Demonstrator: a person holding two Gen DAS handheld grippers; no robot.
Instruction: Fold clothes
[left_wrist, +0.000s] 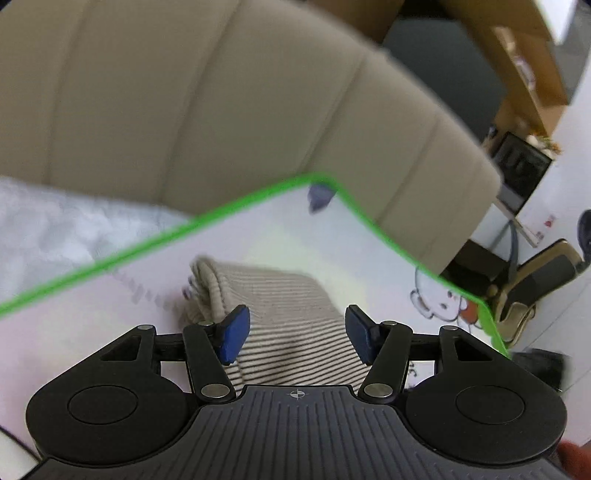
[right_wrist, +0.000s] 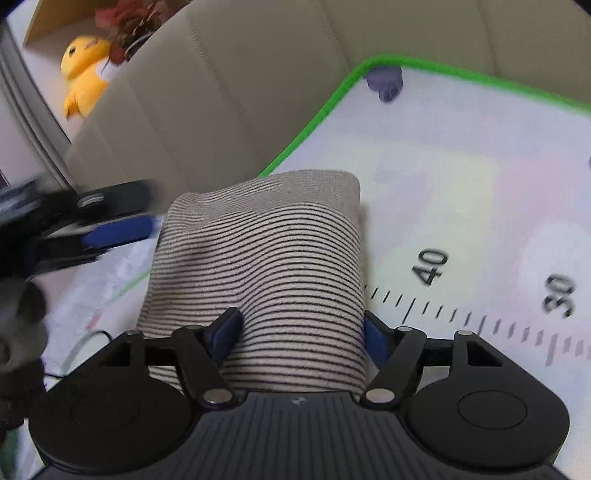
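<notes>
Right wrist view: the folded beige garment with thin black stripes (right_wrist: 258, 266) bulges up between the spread right claw (right_wrist: 299, 332); whether its pads press it, I cannot tell. The left claw (left_wrist: 293, 334) hangs spread above the garment's rolled end, so a pinch there could catch one layer and undo the fold

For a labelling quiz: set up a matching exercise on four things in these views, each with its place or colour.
Things:
1. striped beige knit garment
2. yellow plush toy
3. green-edged white play mat
4. beige padded sofa back

Descriptions:
A. behind the mat
B. printed with a number scale
C. far upper left, beside red leaves
D. folded on the mat

Pairs: 1-D, 2-C, 3-B, 4-A
</notes>
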